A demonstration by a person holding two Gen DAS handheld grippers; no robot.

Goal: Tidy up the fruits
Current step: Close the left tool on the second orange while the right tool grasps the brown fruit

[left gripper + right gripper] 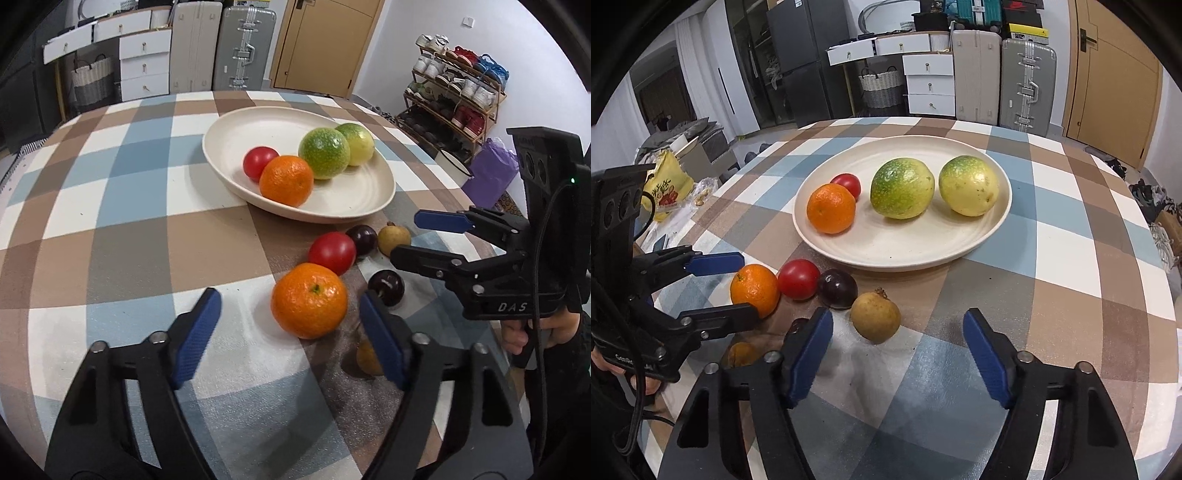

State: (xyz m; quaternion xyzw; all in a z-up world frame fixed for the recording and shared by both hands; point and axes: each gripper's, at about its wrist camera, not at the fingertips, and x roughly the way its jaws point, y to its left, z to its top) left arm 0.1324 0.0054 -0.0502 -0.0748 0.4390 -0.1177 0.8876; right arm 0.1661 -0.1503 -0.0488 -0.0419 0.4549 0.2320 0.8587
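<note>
My left gripper stands apart, empty, around the round orange mandarin at lower centre; firm, light, dimpled skin; I'd pinch its widest sides; right gripper also apart.

Checked table – plate w/ loose fruit beside.

A shoe rack, two suitcases and white drawers stand behind.

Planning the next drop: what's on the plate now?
On the plate: an orange, a red tomato partly hidden behind it, and two green-yellow fruits.
</note>
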